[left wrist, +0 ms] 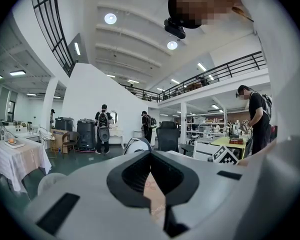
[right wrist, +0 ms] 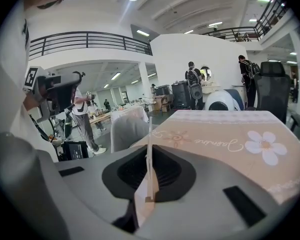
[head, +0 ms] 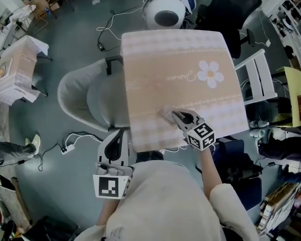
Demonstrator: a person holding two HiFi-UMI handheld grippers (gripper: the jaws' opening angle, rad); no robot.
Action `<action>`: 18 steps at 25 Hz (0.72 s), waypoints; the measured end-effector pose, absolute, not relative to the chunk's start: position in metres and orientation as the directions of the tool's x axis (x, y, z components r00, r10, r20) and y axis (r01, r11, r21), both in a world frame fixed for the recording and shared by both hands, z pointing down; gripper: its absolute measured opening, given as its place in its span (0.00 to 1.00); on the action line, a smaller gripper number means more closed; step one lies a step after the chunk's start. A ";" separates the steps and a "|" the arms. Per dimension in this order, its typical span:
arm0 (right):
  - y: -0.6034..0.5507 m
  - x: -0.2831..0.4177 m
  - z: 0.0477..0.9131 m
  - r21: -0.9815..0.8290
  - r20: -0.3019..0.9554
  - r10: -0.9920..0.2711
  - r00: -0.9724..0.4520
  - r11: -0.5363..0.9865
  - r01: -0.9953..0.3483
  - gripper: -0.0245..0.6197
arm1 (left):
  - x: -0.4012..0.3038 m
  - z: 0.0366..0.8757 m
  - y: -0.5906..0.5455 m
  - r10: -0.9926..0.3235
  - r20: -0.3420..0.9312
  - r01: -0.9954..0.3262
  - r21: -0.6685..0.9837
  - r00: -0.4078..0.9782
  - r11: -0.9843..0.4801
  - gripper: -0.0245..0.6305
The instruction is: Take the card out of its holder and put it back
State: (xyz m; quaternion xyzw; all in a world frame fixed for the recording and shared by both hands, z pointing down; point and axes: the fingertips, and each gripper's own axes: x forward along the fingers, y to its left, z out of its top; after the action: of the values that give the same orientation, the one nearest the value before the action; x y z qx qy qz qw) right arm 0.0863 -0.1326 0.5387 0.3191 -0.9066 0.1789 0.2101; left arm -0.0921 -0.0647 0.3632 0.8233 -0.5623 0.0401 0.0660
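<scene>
A thin pale card stands edge-on between the jaws of my right gripper, which is shut on it. In the head view the right gripper rests low over the near part of the table, and the pale card pokes out to the left of its tips. I cannot make out a separate holder. My left gripper hangs off the table's near left corner, beside the person's body. Its jaws look shut with nothing in them, and the left gripper points level across the tabletop.
A beige cloth with a daisy print covers the table. A grey shell chair stands against its left side and a white slatted chair against its right. A white round machine sits beyond the far edge. Cables lie on the floor.
</scene>
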 end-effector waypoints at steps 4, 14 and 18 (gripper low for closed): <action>-0.135 0.091 0.530 -0.202 0.478 -0.542 -0.691 0.698 -0.687 0.08 | -0.093 0.363 -0.065 -0.919 0.133 -0.929 0.064 0.370 -0.365 0.05; -0.140 0.099 0.499 -0.172 0.436 -0.630 -0.643 0.642 -0.747 0.08 | -0.093 0.362 -0.061 -0.917 0.128 -0.926 0.069 0.377 -0.371 0.05; -0.144 0.107 0.483 -0.154 0.406 -0.684 -0.606 0.602 -0.783 0.08 | -0.092 0.359 -0.059 -0.916 0.121 -0.924 0.066 0.383 -0.378 0.05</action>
State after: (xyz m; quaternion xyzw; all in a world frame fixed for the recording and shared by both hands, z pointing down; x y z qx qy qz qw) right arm 0.1066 -0.1437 0.4833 0.4162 -0.8816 0.1601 0.1546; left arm -0.0919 -0.0594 0.3592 0.8293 -0.5545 0.0321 0.0615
